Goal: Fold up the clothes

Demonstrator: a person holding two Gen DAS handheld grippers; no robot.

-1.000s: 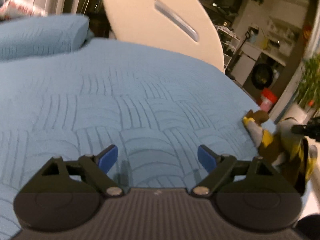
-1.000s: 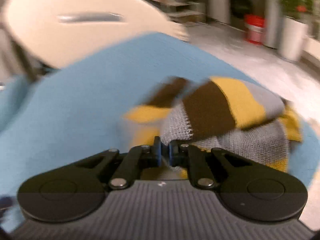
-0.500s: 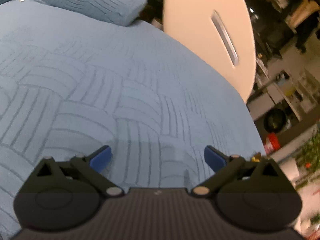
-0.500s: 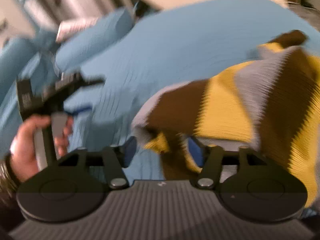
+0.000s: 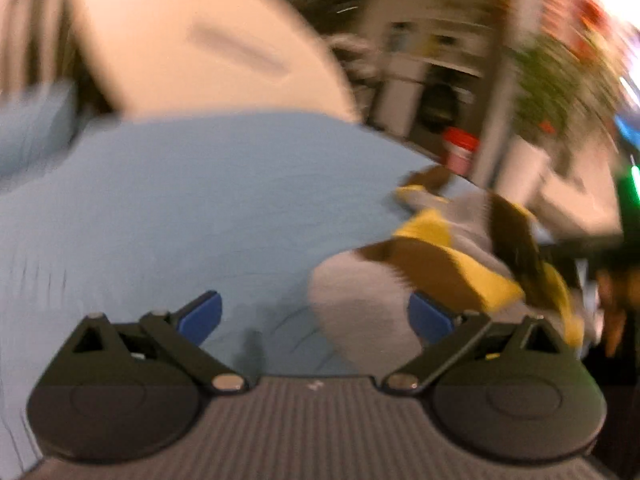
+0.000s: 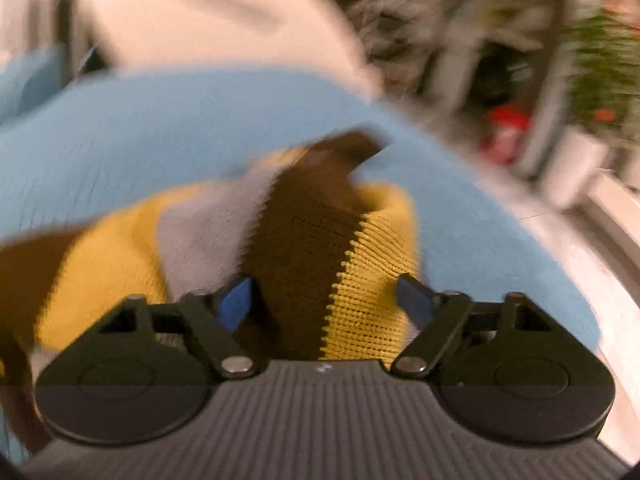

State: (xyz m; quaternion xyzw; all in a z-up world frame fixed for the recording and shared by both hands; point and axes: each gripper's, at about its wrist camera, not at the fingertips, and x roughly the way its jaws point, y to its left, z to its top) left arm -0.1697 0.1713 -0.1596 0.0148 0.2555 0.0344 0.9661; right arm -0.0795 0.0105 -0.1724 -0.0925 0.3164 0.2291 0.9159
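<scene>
One striped sweater (image 6: 304, 248) crumpled on blue bedspread (image 5: 168, 200); two hand-held grippers, left (image 5: 316, 314) and right (image 6: 326, 300), both spread, gripping nothing.

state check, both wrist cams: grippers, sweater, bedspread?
left gripper: open, empty, grey edge of the sweater just ahead of its fingers.
right gripper: open, sweater fabric between the fingers, not clamped.
striped knit sweater: crumpled, unfolded, lying on the bed.
blue bedspread: spread flat under the sweater.

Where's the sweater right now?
The sweater lies bunched on the blue bedspread, between the open right gripper fingers; in the left view it's at the right.
</scene>
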